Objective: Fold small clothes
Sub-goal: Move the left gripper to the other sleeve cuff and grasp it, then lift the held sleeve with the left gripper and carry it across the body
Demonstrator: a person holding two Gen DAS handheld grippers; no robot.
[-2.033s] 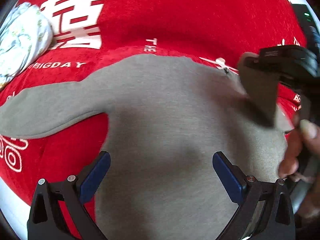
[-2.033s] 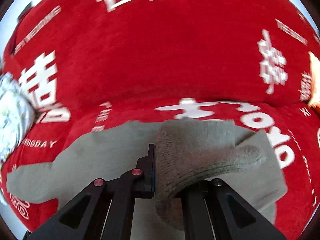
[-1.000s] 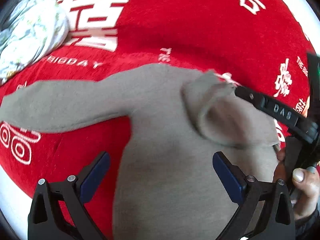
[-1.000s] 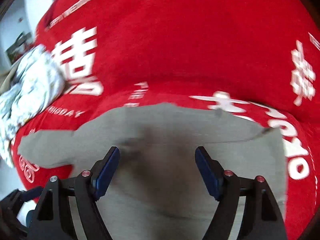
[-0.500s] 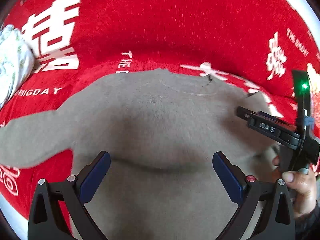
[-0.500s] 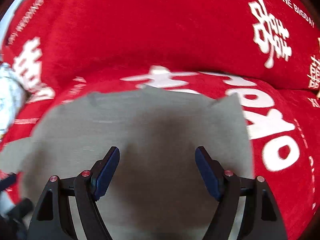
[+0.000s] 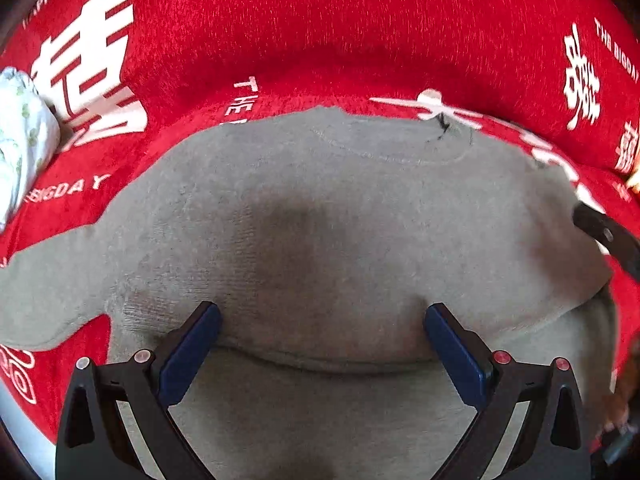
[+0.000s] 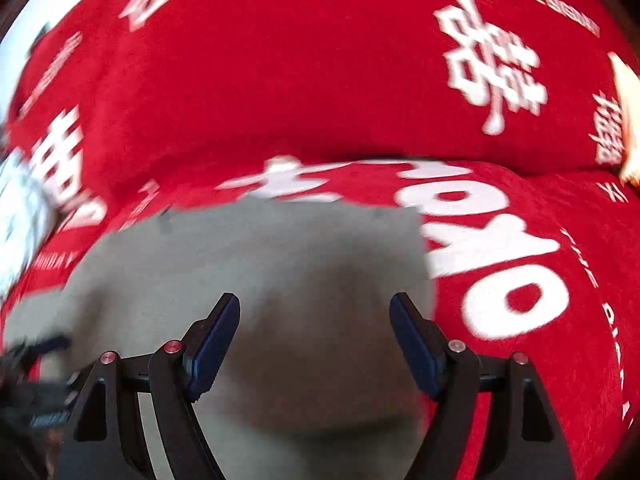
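Note:
A small grey knit sweater [image 7: 320, 216] lies flat on a red cloth [image 7: 320, 32] with white lettering. Its right sleeve lies folded across the body; the left sleeve [image 7: 44, 280] sticks out to the left. My left gripper [image 7: 322, 344] is open and empty above the folded sleeve's edge. My right gripper [image 8: 316, 336] is open and empty over the sweater's [image 8: 256, 272] right part. The right gripper's body [image 7: 608, 236] shows at the right edge of the left wrist view.
A white floral bundle of cloth [image 7: 20, 140] lies on the red cloth at the far left; it also shows blurred in the right wrist view [image 8: 20, 220]. A pale object [image 8: 626, 108] sits at the far right edge.
The right gripper carried the right sleeve across the sweater's body, let it go and opened. Both grippers have since shifted over the sweater, and the right one is still moving.

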